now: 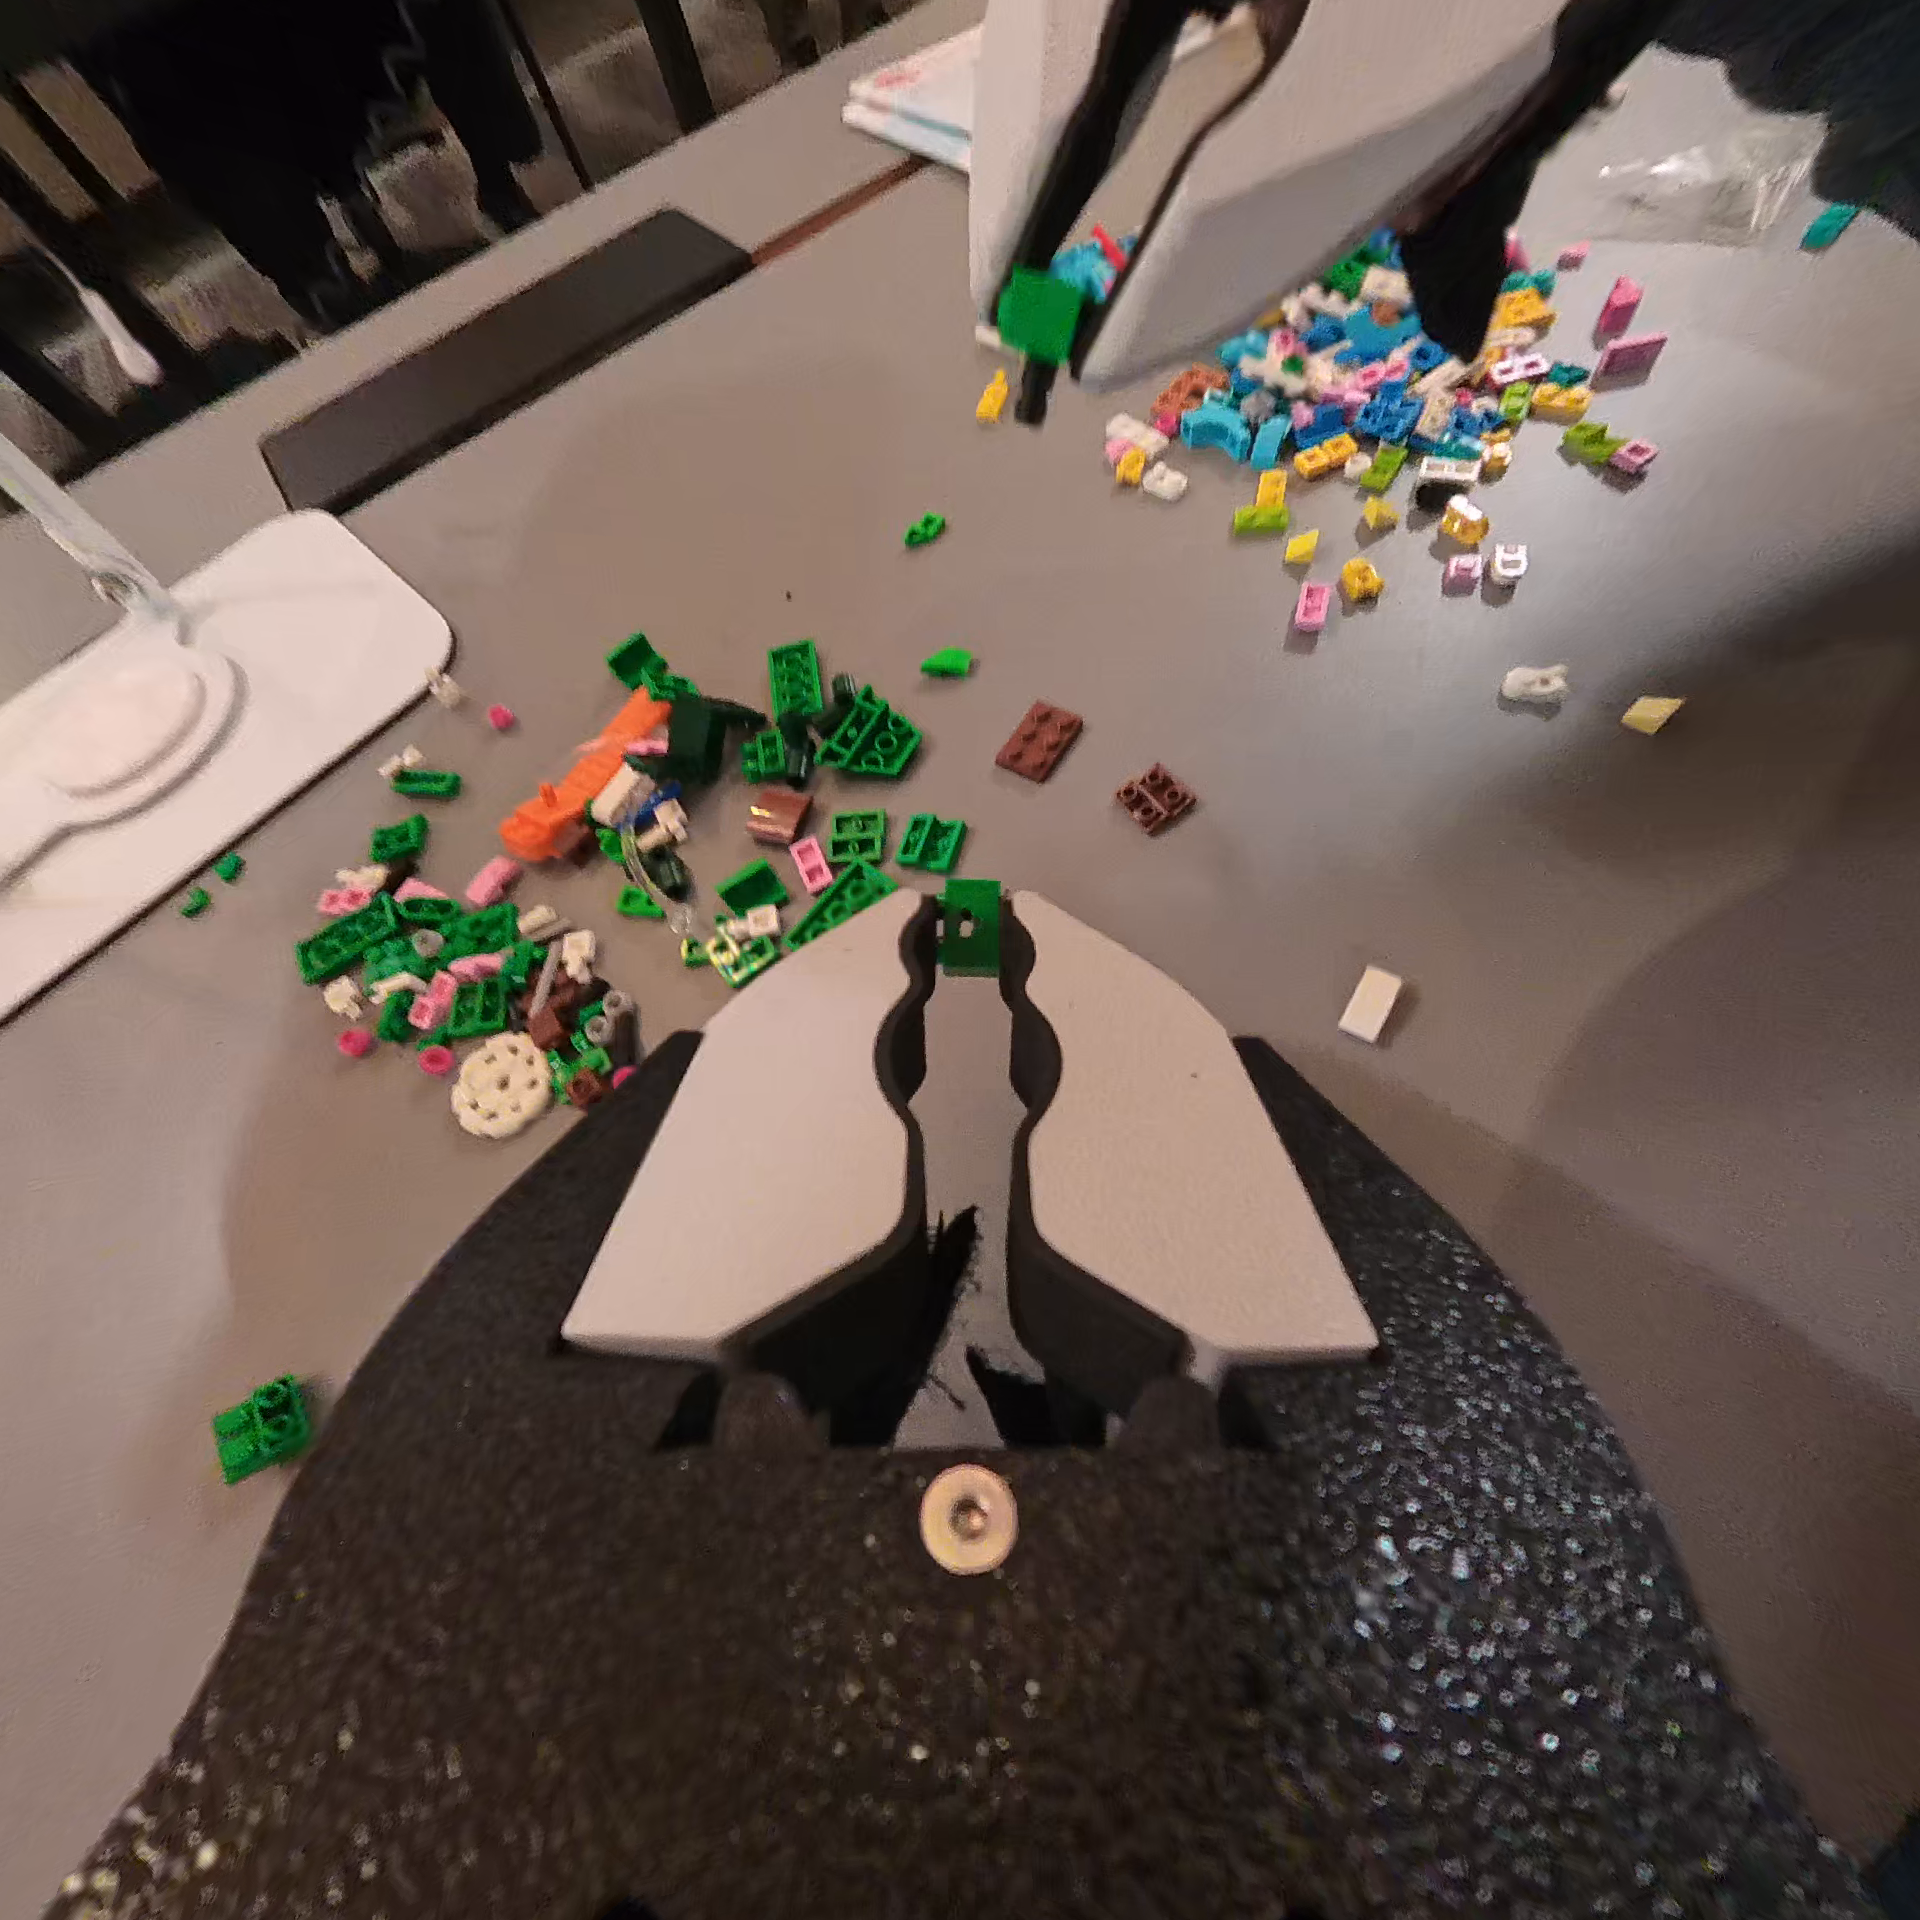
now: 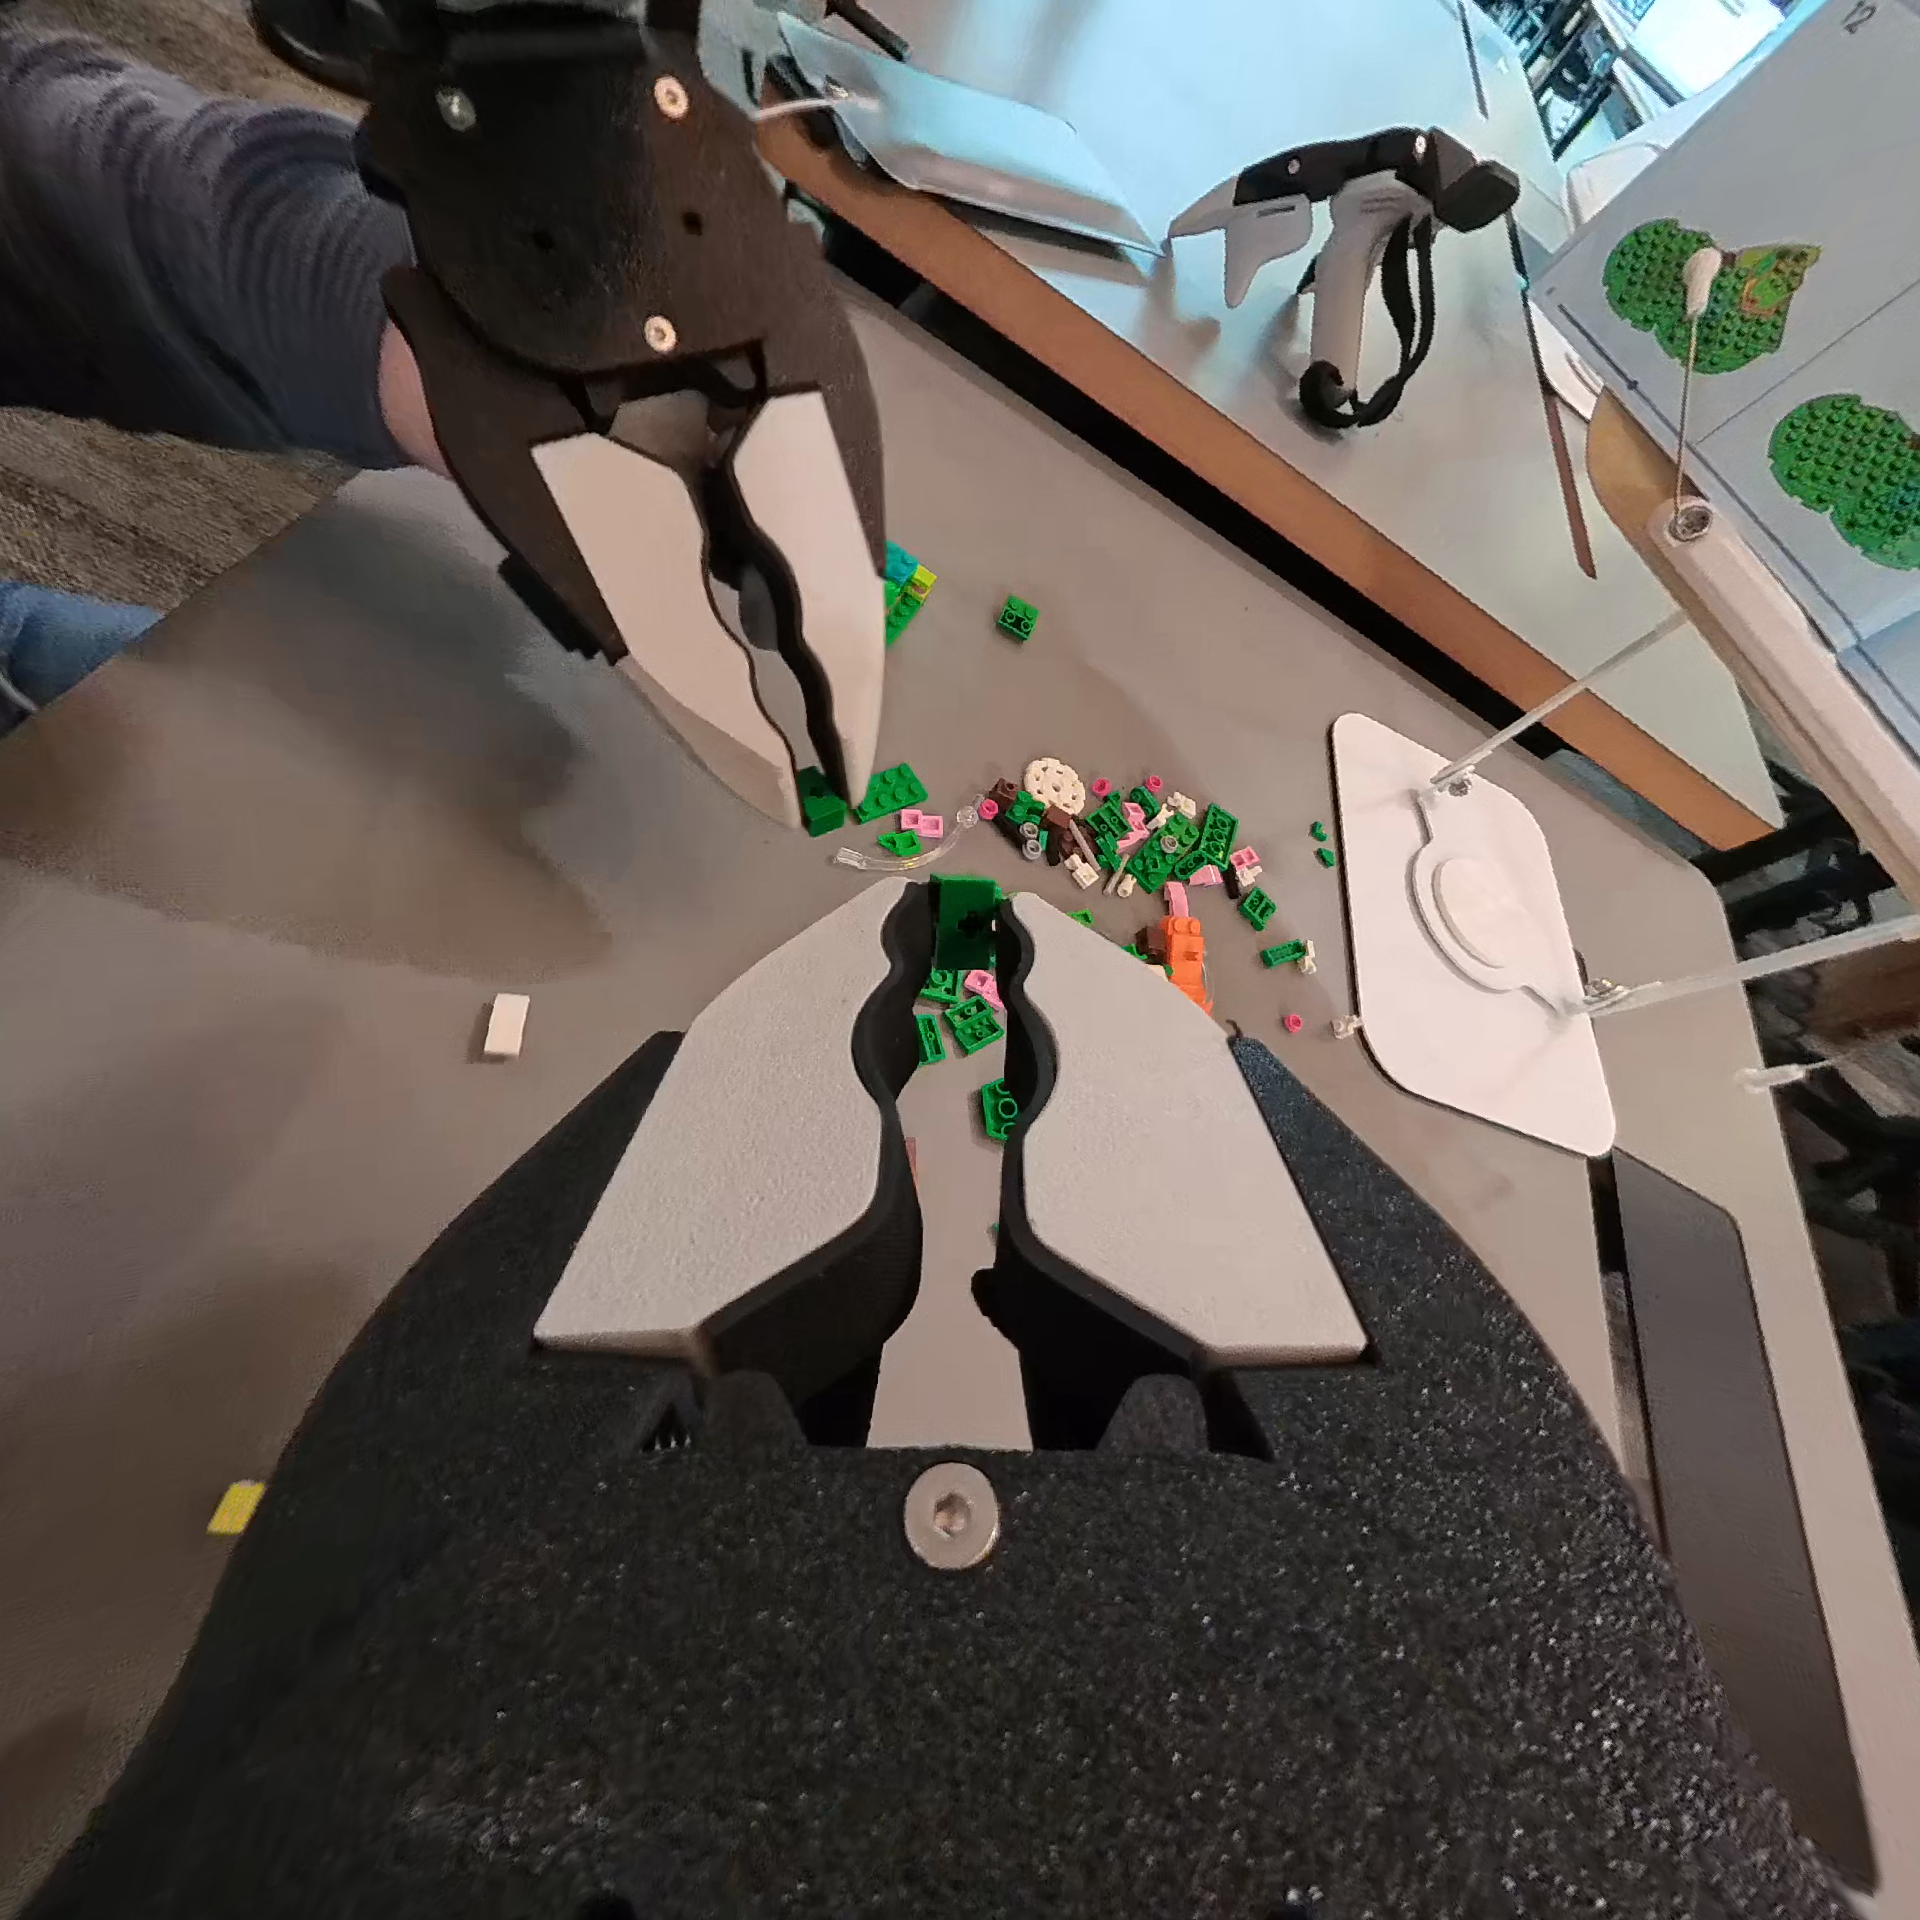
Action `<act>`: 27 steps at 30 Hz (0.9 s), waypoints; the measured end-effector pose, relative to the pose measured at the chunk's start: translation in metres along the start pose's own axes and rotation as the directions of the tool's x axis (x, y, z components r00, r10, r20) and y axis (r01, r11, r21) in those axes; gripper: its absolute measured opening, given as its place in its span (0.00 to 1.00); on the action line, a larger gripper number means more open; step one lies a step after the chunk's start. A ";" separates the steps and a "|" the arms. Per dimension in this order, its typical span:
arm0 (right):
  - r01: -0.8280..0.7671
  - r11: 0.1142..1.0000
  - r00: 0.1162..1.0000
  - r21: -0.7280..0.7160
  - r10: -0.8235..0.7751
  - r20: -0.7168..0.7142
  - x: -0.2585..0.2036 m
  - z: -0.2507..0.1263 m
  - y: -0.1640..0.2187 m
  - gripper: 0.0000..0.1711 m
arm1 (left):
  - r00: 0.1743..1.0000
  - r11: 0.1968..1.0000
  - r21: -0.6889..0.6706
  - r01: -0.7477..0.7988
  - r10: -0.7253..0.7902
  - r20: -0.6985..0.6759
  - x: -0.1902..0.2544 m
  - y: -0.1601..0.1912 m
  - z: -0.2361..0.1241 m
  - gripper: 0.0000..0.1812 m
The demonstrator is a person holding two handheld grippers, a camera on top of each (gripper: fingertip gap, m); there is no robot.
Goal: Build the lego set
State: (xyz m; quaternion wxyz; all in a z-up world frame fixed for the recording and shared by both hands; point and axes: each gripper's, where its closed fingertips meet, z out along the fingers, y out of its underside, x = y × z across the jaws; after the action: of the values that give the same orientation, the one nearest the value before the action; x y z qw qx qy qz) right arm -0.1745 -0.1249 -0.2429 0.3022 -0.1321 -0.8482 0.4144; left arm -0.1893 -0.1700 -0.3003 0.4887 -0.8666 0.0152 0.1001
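My left gripper (image 1: 971, 914) is shut on a small green brick (image 1: 969, 935), held above the grey table (image 1: 1455, 1039). It also shows in the right wrist view (image 2: 826, 805), tips down near the table with that green brick (image 2: 819, 812). My right gripper (image 2: 961, 904) is shut on another green piece (image 2: 958, 920). It shows in the left wrist view (image 1: 1039, 348) at the top, with its green piece (image 1: 1037, 310) low over the table. A mostly green pile of loose bricks (image 1: 582, 894) lies left of my left gripper.
A mixed blue, pink and yellow brick pile (image 1: 1392, 395) lies far right. Two brown plates (image 1: 1039, 740) and a white tile (image 1: 1371, 1003) lie loose. A white stand base (image 2: 1475, 935) holds an instruction booklet (image 2: 1766, 312). A person's sleeve (image 2: 156, 229) is at left. The tips of one gripper are about 8 centimetres away from the tips of the other.
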 end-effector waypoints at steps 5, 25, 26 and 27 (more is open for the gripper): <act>0.050 0.994 0.997 0.096 -0.056 0.059 -0.012 -0.006 -0.013 0.06 | 0.989 0.991 0.058 -0.122 0.116 0.088 -0.001 -0.021 -0.005 0.06; -0.097 0.990 0.961 0.105 0.066 0.270 -0.033 0.010 0.008 0.06 | 0.992 0.993 -0.111 -0.033 0.019 -0.128 0.034 0.007 0.023 0.06; -0.092 0.993 0.959 0.077 0.067 0.276 -0.035 0.013 0.014 0.06 | 0.989 0.991 -0.135 -0.011 -0.009 -0.146 0.035 0.013 0.026 0.06; -0.086 0.995 0.957 0.053 0.067 0.284 -0.037 0.017 0.019 0.06 | 0.988 0.989 -0.147 0.004 -0.027 -0.155 0.036 0.017 0.029 0.06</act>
State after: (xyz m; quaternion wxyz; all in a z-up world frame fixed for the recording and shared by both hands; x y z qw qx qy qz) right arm -0.1560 -0.1414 -0.2805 0.1664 -0.0947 -0.8628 0.4678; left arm -0.1611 -0.1518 -0.3360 0.4218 -0.9054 0.0392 0.0287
